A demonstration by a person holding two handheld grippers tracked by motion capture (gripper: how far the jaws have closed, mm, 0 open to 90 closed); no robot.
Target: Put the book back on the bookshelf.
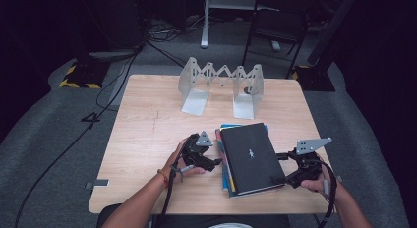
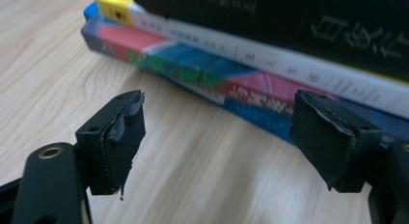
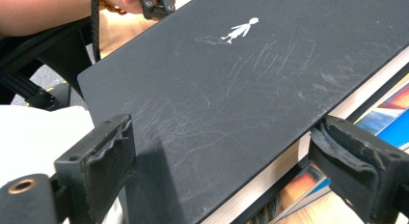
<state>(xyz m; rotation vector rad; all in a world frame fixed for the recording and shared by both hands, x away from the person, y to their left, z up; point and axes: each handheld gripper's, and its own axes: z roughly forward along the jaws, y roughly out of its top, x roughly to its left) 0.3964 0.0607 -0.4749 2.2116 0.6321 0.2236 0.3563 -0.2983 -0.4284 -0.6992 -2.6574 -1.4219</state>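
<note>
Book spines (image 2: 251,64) facing spread left gripper (image 2: 217,142), black book (image 3: 251,89) scratches between right gripper (image 3: 226,161) pads, clamp unclear

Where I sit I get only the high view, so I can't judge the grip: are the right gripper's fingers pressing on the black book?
Observer: Not that I can see. The right gripper straddles a corner of the black book, and one of its fingers casts a shadow on the cover.
Operator: And the left gripper?
Observer: The left gripper is open over bare table, with nothing between.
Operator: What's under the black one?
Observer: A white book with a yellow end, then a colourful book.
</note>
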